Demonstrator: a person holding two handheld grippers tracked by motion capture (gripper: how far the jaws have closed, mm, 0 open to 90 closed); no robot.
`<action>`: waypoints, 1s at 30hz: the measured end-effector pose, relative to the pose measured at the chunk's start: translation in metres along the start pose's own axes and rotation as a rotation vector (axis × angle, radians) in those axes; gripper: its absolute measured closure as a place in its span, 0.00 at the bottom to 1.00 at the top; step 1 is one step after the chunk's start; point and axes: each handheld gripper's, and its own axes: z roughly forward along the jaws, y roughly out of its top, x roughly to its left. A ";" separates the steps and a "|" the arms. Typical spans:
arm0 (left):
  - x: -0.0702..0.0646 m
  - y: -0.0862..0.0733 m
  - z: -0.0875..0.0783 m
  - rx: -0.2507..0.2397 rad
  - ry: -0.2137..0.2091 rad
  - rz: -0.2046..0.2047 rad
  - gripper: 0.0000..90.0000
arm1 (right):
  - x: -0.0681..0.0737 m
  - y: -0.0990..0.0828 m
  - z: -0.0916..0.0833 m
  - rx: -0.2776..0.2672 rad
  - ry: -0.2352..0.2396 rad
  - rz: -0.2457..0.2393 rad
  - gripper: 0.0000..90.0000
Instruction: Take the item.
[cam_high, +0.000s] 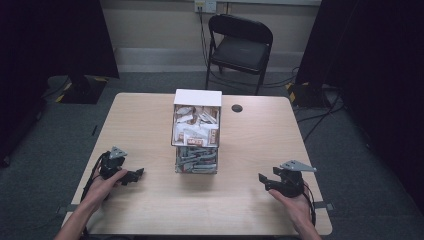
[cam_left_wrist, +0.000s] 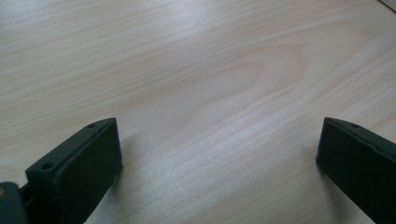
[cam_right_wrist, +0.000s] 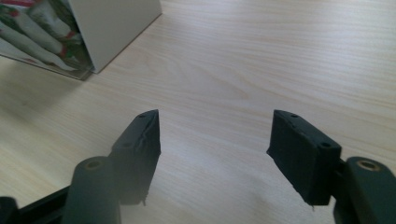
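A two-tier box (cam_high: 196, 131) stands at the table's middle: a white upper bin full of white and red packets over a clear lower bin with grey packets. Its corner with the packets (cam_right_wrist: 70, 32) shows at the upper left of the right gripper view. My left gripper (cam_high: 139, 173) rests on the table to the box's left, held by a hand; its jaws stand wide apart over bare wood (cam_left_wrist: 219, 126) with nothing between them. My right gripper (cam_high: 262, 178) is held to the box's right, jaws apart and empty (cam_right_wrist: 215, 133), pointing toward the box.
The light wooden table (cam_high: 250, 145) has a small dark round hole (cam_high: 237, 108) behind the box. A black folding chair (cam_high: 240, 47) stands beyond the far edge. Dark curtains hang at both sides. Cables trail from each gripper toward the near edge.
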 end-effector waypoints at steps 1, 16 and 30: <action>0.000 0.000 0.000 0.000 0.000 0.000 0.00 | 0.001 0.001 -0.001 -0.005 0.005 -0.004 0.39; 0.000 0.000 0.000 0.000 0.000 0.000 0.00 | 0.020 0.015 -0.010 -0.032 0.104 -0.035 0.50; 0.000 0.000 0.000 0.000 0.001 0.000 0.00 | 0.045 0.030 -0.005 -0.032 0.211 -0.077 0.56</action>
